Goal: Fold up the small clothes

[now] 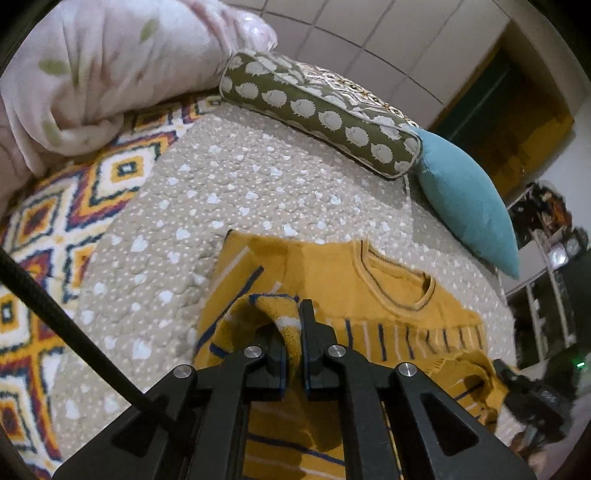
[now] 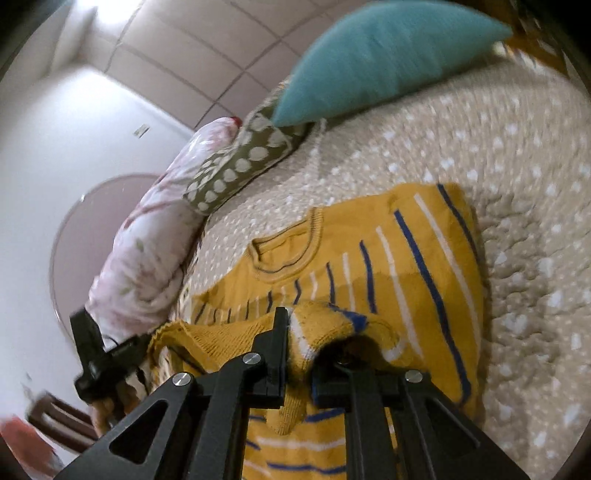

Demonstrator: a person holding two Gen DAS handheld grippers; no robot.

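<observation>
Two grippers each pinch a bunched fold of the yellow striped sweater and hold that fold raised above the rest of the garment. The left gripper has its jaws nearly together, clamped on a rolled hem with blue and white stripes. The right gripper grips a thicker wad of the same knit, with its jaws a little wider apart; its right finger is mostly buried under the cloth.

The sweater lies on a beige spotted bedspread, collar toward the pillows, with the lower part folded up over the chest. Its far edge stops well short of the pillows, so a broad strip of bare bedspread lies open beyond the collar. More bare cover lies along one side of the garment, up to the edge of a patterned blanket with diamond shapes.

At the head of the bed, a green spotted cushion touches a teal pillow, and a pink quilt is heaped just beside the cushion. Behind them rises a panelled headboard. Past the teal pillow the bed ends, and cluttered shelves stand beyond that edge.
</observation>
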